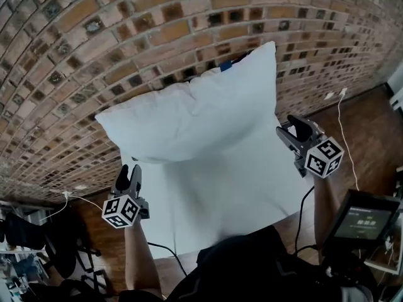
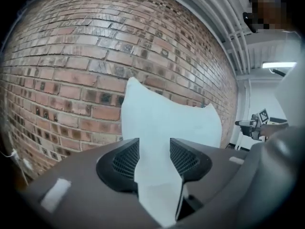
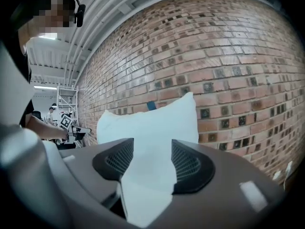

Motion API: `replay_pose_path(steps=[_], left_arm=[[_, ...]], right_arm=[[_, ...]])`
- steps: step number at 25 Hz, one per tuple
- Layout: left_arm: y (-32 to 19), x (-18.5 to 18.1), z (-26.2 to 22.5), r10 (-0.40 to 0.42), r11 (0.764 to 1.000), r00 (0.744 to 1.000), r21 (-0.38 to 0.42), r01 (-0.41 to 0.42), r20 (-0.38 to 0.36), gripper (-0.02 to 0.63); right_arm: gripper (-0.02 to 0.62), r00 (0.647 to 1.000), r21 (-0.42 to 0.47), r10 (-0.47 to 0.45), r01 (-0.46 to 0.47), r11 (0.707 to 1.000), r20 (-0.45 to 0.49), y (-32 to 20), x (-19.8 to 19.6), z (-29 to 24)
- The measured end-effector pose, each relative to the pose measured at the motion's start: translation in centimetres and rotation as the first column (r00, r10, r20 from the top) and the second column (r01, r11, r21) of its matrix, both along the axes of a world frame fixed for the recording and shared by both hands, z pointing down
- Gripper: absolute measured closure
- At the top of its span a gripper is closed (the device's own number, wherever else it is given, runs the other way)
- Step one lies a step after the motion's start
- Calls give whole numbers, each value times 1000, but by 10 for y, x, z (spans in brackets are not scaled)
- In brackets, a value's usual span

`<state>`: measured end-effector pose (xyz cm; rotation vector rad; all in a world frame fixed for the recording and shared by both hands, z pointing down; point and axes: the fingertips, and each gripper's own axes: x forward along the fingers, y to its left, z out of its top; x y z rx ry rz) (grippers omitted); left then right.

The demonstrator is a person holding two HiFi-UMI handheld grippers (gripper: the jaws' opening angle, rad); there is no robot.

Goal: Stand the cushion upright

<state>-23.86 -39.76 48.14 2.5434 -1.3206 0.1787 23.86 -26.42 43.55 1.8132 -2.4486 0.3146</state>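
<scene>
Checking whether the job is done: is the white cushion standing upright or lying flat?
Upright: the white fabric cushion stands on its lower edge, top corners up, before the red brick wall.

— A home, do you think?

— No, more a lab or test studio in an industrial loft. The bare brick wall [image 1: 157,36] runs the whole length of the room, and above it are exposed white pipes [image 2: 224,23] and a strip light [image 2: 279,65].

— And lower down?

— There's a wood floor [image 1: 371,131] at the wall's foot, with a white cable [image 1: 343,121] trailing across it from the wall. A metal rack [image 3: 64,97] stands far along the wall. Away from the wall are a small lit screen [image 1: 365,219] and a black office chair [image 1: 69,244].
</scene>
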Motion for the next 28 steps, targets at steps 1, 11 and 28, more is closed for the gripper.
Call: replay_pose_path(steps=[1, 11, 28], left_arm=[[-7, -1, 3, -1, 1000, 1000, 0, 1, 4, 397], [-54, 7, 38, 79, 993, 997, -87, -80, -17, 139], [-95, 42, 47, 281, 959, 956, -73, -275, 82, 31]], right_arm=[[328, 1000, -7, -4, 4, 1000, 6, -7, 9, 6], [162, 997, -120, -75, 77, 990, 26, -59, 48, 59], [60, 965, -150, -242, 255, 955, 102, -139, 65, 101]])
